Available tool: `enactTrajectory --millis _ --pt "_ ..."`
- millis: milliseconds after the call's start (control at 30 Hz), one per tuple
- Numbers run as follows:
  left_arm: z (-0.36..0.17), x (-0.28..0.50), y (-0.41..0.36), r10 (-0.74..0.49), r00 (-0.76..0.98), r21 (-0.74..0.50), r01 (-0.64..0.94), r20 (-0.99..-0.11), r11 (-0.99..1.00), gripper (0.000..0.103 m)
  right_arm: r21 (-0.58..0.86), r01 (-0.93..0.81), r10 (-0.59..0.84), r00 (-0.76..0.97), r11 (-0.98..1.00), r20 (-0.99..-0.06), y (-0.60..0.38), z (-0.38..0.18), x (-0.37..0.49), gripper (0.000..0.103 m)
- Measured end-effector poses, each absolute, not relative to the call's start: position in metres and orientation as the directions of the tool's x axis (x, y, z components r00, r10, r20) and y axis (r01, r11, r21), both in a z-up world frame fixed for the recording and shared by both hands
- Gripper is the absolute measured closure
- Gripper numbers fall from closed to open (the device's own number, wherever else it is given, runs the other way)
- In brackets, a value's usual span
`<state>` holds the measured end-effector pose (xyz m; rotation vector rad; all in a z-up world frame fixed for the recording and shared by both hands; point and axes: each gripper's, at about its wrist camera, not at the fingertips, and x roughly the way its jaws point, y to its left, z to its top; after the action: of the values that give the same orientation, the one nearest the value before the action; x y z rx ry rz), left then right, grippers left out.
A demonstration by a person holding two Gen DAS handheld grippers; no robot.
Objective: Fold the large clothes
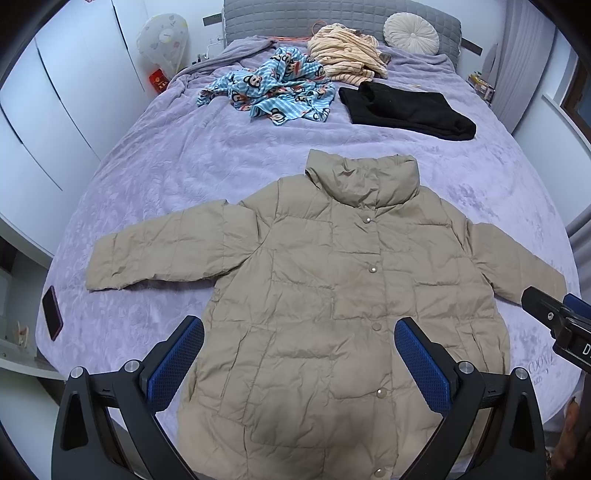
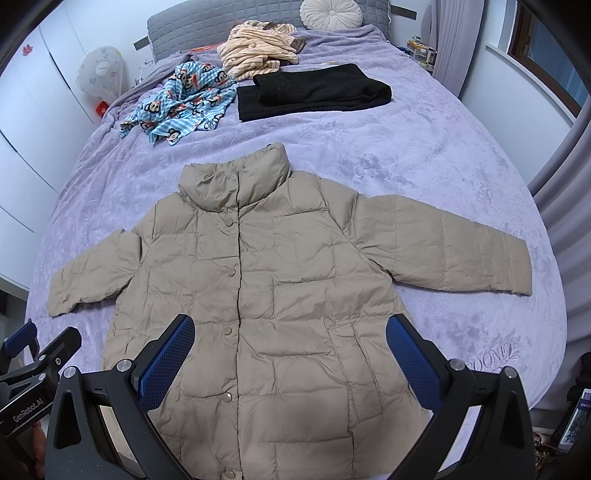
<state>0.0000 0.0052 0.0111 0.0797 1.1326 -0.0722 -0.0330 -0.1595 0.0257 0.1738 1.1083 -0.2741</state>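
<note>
A beige quilted puffer jacket (image 1: pixel 325 280) (image 2: pixel 266 280) lies flat and buttoned on the lilac bedspread (image 1: pixel 192 173), collar toward the headboard, both sleeves spread out sideways. My left gripper (image 1: pixel 299 332) hovers open above the jacket's lower front, its blue pads (image 1: pixel 177 362) wide apart with nothing between them. My right gripper (image 2: pixel 290 332) is likewise open over the lower front, empty. Each gripper's black body shows at the edge of the other's view, the right one (image 1: pixel 554 317) and the left one (image 2: pixel 40 362).
Toward the headboard lie a folded black garment (image 1: pixel 406 109), a crumpled blue monkey-print garment (image 1: pixel 269 92), a striped cream garment (image 1: pixel 347 51) and a round white cushion (image 1: pixel 410 35). A dark phone (image 1: pixel 51 312) rests near the bed's left edge. White wardrobes (image 1: pixel 55 110) stand on the left.
</note>
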Motion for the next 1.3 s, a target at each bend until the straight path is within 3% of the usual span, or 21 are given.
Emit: enactTrajectory --millis 1300 --pt "0.0089 -0.0011 0.0109 -0.022 0.418 0.019 0.095 -0.908 0.995 0.0 0.003 0.304 -0.13 0.415 0.953 -0.901 -0.1581 0.0253 -0.0319 0.0"
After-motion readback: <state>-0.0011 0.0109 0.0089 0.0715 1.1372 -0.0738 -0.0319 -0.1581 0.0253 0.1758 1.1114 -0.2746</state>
